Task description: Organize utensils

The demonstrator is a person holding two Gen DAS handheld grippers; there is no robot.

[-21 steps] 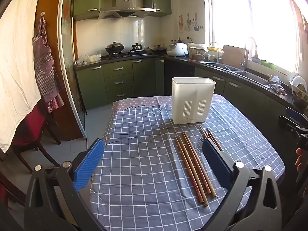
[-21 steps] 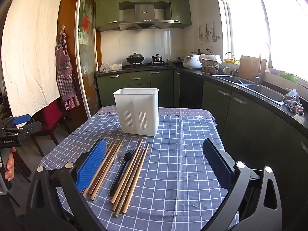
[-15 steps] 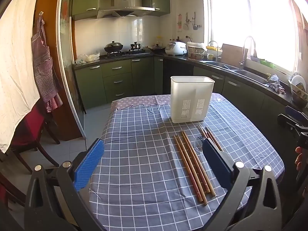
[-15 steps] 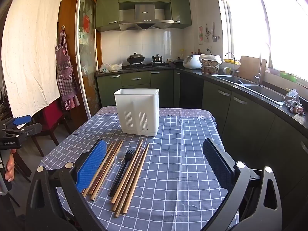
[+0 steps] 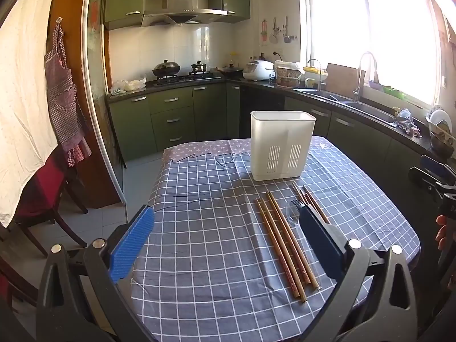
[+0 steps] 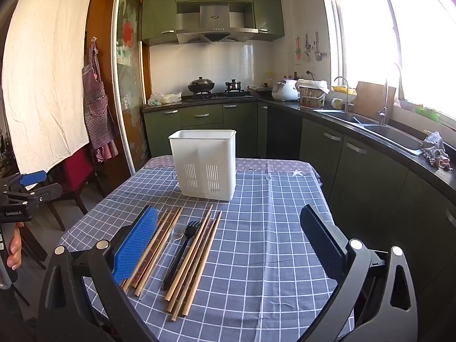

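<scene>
While both views have barely shifted since earlier, left gripper (image 5: 225, 242) and right gripper (image 6: 228, 245) jaws apart, chopsticks (image 6: 196, 259) and black fork (image 6: 182, 252) unmoved, clear spoon (image 5: 293, 218) partly hidden.

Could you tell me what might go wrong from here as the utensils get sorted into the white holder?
The chopsticks lie packed side by side, touching the black fork, so an open right gripper may pinch several at once. A clear spoon beside them is easily missed. The white holder stands free on loose cloth and could tip if bumped.
</scene>
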